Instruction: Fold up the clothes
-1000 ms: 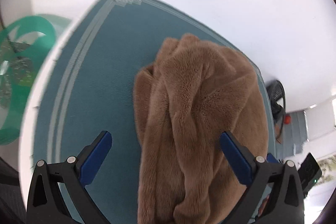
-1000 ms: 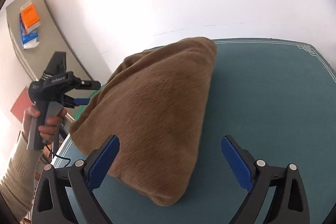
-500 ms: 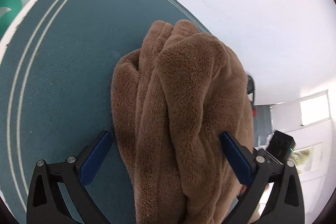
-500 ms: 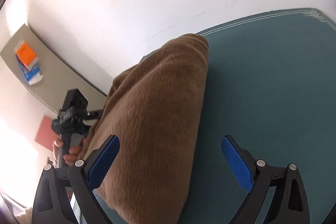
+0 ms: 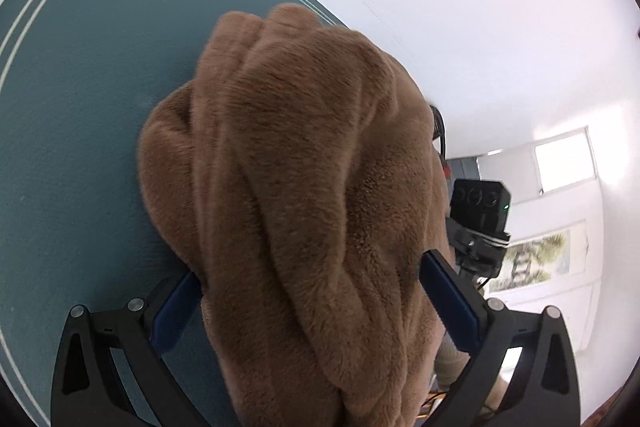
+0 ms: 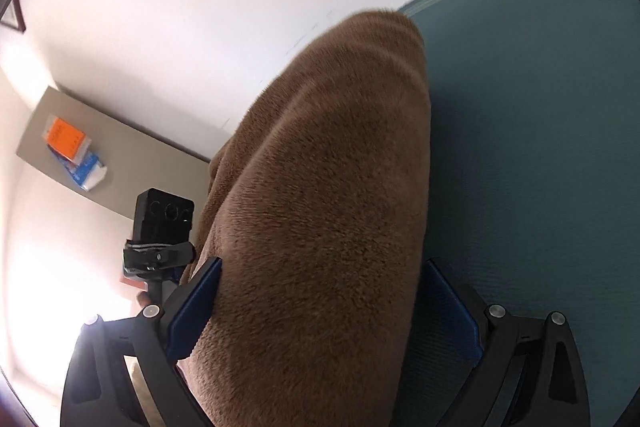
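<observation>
Tabletop: covered by a teal cloth with a pale double-line border and a knot-pattern corner motif at the far corner. It stands against a plain white wall.

Brown plush garment: a thick, fleecy item in tan-brown, bunched into a long heap on the teal cloth, its far end near the wall-side edge. In the left wrist view the pile shows deep lengthwise folds and rounded ridges; in the right wrist view the side presented is smoother, with a short, even nap and only shallow ridges near the far end. No label, tag or print is visible on it.

Left hand-held gripper: blue-padded fingers spread wide, one on each side of the near end of the garment, which fills the gap between them. The left pad touches the fabric; whether the right pad presses it cannot be told.

Right hand-held gripper: fingers likewise spread wide, straddling the other end of the garment. The left pad sits against the pile; the right pad stands just beside it over the cloth.

Grey panel against the wall in the right wrist view: carries an orange label and a blue-and-white one. Their writing is too small to read.
</observation>
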### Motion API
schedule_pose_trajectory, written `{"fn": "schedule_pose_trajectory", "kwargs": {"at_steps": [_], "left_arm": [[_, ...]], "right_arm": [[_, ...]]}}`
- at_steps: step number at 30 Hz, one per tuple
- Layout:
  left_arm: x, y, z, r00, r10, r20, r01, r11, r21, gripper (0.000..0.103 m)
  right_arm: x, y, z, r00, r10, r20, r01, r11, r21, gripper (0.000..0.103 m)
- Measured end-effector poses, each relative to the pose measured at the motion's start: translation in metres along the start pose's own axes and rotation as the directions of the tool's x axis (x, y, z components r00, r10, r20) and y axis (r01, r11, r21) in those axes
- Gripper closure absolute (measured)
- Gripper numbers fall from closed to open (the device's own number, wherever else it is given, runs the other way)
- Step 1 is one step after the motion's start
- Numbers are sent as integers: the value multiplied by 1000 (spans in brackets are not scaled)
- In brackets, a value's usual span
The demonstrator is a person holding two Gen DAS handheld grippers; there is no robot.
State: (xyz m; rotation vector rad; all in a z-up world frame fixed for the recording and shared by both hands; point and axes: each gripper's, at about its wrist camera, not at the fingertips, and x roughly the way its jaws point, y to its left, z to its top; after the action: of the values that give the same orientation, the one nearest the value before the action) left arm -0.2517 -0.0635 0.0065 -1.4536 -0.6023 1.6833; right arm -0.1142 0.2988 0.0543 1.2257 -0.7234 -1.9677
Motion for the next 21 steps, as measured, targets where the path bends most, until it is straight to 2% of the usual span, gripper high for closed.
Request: {"fn": "schedule_pose_trajectory", "kwargs": {"at_steps": [4, 6, 9, 10, 11, 12, 15, 18, 21], "left_arm": [[3, -9, -2, 1000, -2, -1, 2, 1000, 26, 0], [0, -11, -12, 1000, -8, 2, 8, 1000, 26, 4], [2, -2, -21, 1000, -3, 12, 3, 1000, 5, 19], [3, 1, -20, 1000, -6, 13, 6, 1000, -7, 25], [1, 8, -17, 1000, -10, 18, 10, 1000, -16, 28], [1, 9, -18, 1000, -12, 26, 13, 1000, -27, 30], [2, 5, -20, 999, 0, 42, 1, 1000, -27, 34], [-3, -3, -23, 998, 16, 60, -15, 1000, -13, 38], [-7, -14, -26, 997, 23, 77, -23, 1000, -2, 41]], "right_arm": [[6, 8, -6, 1000, -3, -27, 2, 999, -37, 4], [5, 9, -10, 1000, -2, -28, 1, 999, -44, 4], [3, 10, -16, 1000, -10, -19, 9, 998, -56, 5], [2, 11, -19, 1000, -17, -18, 16, 998, -61, 8], [2, 11, -22, 1000, -21, -13, 20, 998, -59, 17], [1, 11, -25, 1000, -23, -5, 23, 998, -52, 24], [-7, 13, -35, 999, -25, 28, 26, 998, -56, 37], [-18, 22, -45, 998, -39, 55, 44, 996, -80, 44], [-32, 37, -55, 995, -58, 80, 68, 990, -120, 46]]}}
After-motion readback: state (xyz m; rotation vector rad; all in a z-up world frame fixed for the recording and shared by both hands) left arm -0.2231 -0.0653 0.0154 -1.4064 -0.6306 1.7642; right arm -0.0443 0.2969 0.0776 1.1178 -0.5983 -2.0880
